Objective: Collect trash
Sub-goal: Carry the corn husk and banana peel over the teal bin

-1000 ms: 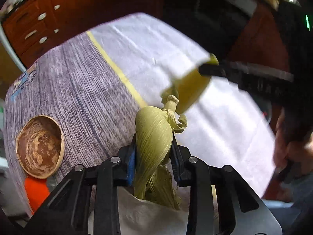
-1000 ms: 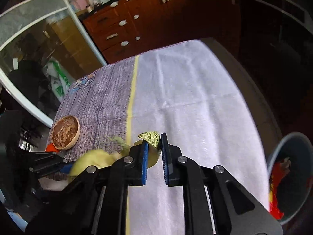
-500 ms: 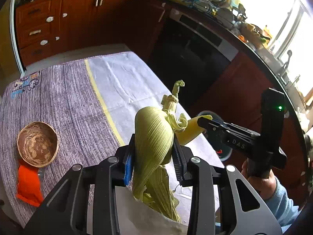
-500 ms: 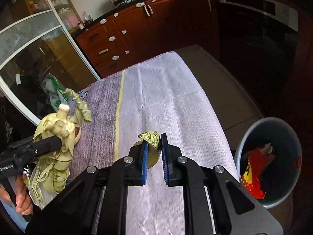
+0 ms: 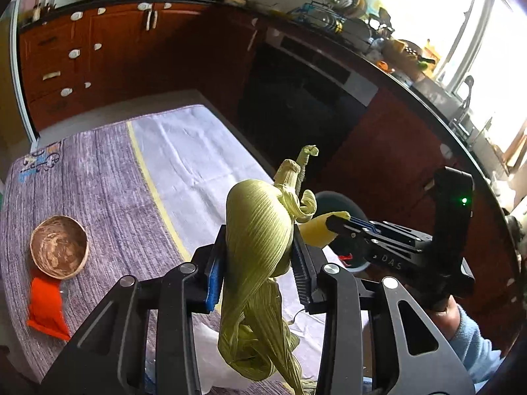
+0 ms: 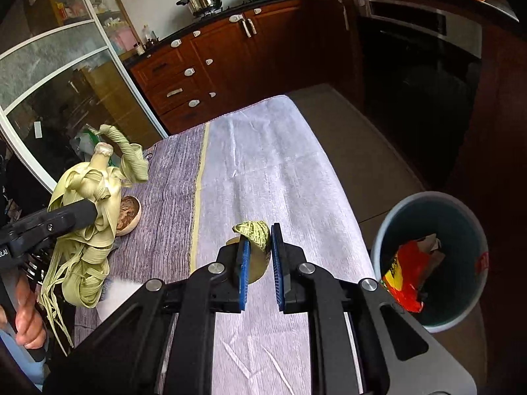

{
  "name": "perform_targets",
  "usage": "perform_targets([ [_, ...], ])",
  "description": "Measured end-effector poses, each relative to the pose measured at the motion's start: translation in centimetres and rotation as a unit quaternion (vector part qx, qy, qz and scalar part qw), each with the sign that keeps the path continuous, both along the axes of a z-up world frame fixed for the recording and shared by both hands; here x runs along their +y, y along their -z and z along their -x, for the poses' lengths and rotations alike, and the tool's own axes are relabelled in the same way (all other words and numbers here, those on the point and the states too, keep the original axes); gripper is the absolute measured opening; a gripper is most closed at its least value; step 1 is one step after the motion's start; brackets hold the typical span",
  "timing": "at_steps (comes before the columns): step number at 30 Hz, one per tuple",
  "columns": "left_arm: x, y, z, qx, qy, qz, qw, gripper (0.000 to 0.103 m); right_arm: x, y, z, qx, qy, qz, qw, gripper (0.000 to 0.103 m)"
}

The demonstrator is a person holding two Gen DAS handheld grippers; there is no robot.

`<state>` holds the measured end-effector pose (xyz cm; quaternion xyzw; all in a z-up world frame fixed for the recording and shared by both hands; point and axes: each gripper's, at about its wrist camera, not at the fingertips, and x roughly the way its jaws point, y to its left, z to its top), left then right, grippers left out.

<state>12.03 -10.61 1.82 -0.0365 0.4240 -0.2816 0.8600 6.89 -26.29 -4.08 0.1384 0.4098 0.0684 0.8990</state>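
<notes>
My left gripper (image 5: 258,263) holds the husk (image 5: 260,240) up above the near end of the table (image 6: 280,151); my right gripper (image 6: 258,256) holds a peel (image 6: 255,247) over the table's right half. A bowl (image 5: 59,247) sits on the table's left part, with a packet (image 5: 46,309) just before it, partly under its rim. The bin (image 6: 434,263) stands on the floor right of the table, with wrappers (image 6: 408,276) in it. Cabinets (image 6: 204,65) stand behind the table's far end.

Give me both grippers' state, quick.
Left gripper: closed on the corn husk bundle.
Right gripper: closed on a yellow-green peel piece.
</notes>
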Motion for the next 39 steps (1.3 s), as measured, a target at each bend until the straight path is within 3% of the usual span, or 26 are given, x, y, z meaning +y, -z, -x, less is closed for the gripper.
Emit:
perform_targets([
  [7,-1.8,-0.5,0.8,-0.013,0.01,-0.016,0.9997,0.036,-1.1,-0.8,1.9,-0.008,0.011,0.005,1.0,0.012],
  [15,-7.4,-0.2,1.4,-0.011,0.052,-0.015,0.9985,0.036,-8.6,-1.7,4.5,-0.021,0.086,0.01,0.996,0.012],
  [22,-14.5,1.8,0.5,0.001,0.099,-0.036,0.9944,0.037,-16.4,1.7,6.1,0.018,0.16,0.018,0.987,0.012],
  [31,-21.5,5.0,-1.1,0.036,0.144,-0.052,0.9876,0.037,-20.7,6.6,5.9,0.085,0.189,0.013,0.978,0.012],
  [36,-24.0,6.4,-1.6,0.047,0.162,-0.065,0.9835,0.037,-21.7,7.8,5.4,0.095,0.191,-0.001,0.977,0.02],
  [39,-25.1,6.9,-2.0,0.048,0.169,-0.073,0.9818,0.037,-21.9,7.2,5.5,0.085,0.193,0.002,0.977,0.041],
])
